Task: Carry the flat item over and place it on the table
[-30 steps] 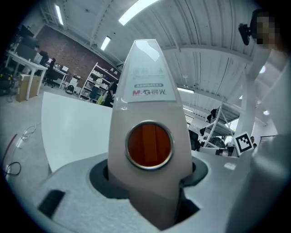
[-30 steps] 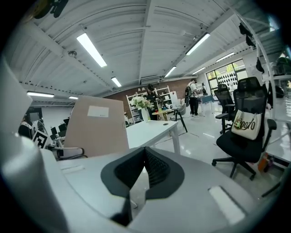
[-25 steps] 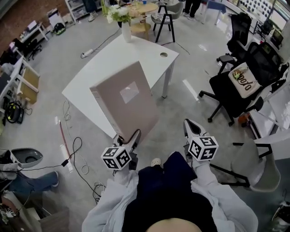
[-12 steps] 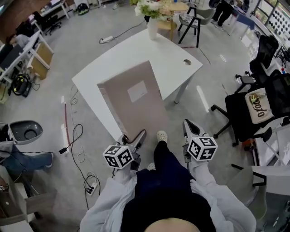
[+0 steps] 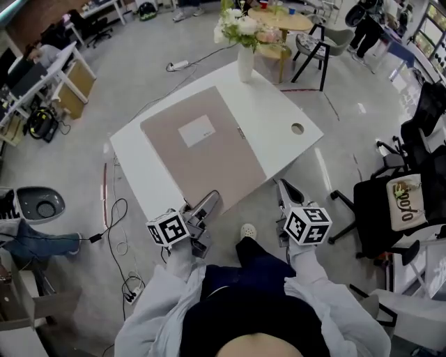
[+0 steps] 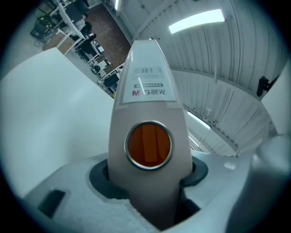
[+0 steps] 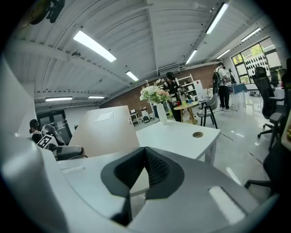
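Note:
In the head view the flat item, a large beige binder (image 5: 202, 150) with a white label, is held slanted over the near part of the white table (image 5: 279, 111). My left gripper (image 5: 202, 206) is shut on its spine at the near bottom edge. The left gripper view shows that spine (image 6: 149, 113) upright between the jaws, with its metal-ringed finger hole and a barcode label. My right gripper (image 5: 284, 188) hovers in front of the table's near right edge, shut and empty. Its own view shows the pads (image 7: 152, 169) meeting, with the binder (image 7: 107, 129) to the left of the table (image 7: 182, 132).
A white vase of flowers (image 5: 245, 59) stands at the table's far edge, and a cable hole (image 5: 297, 129) sits near its right corner. Black office chairs (image 5: 411, 202) stand at the right. Cables (image 5: 118, 230) and a grey bin (image 5: 38, 206) lie on the floor at the left. A round wooden table (image 5: 282, 21) stands behind.
The person has walked up to the white table. The binder, still in the left gripper, has moved forward over the tabletop and leans flatter. The right gripper has come along beside it.

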Demonstrator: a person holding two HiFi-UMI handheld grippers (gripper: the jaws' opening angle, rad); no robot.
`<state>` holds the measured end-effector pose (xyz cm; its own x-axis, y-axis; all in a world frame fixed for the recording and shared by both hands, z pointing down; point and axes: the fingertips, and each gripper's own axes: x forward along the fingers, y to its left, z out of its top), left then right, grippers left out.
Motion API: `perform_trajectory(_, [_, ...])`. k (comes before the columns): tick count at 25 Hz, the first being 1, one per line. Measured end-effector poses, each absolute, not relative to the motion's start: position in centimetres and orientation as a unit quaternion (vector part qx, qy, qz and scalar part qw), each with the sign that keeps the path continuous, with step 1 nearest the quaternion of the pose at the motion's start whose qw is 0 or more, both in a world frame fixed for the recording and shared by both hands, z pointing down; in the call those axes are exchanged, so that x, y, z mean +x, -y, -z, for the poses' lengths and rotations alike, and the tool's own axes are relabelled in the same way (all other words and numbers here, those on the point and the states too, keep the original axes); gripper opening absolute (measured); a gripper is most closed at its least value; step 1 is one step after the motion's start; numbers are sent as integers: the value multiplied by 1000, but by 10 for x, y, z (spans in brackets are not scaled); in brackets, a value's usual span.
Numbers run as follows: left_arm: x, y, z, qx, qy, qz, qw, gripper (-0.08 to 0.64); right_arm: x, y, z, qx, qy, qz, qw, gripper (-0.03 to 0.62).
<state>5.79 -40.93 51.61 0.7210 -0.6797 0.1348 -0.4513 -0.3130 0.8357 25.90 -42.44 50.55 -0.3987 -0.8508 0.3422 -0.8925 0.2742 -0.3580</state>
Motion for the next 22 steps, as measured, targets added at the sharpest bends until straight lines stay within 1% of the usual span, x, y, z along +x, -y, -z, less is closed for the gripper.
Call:
perform_trajectory(5, [57, 471, -525, 761, 367, 136, 517, 276, 264, 494, -516, 518, 812, -266, 46, 11])
perform_trajectory(11, [49, 529, -542, 730, 374, 120, 560, 278, 254, 558, -535, 482, 826, -285, 62, 11])
perform_trajectory(22, [33, 588, -579, 686, 334, 80, 641, 279, 220, 603, -549, 463, 827, -307, 86, 11])
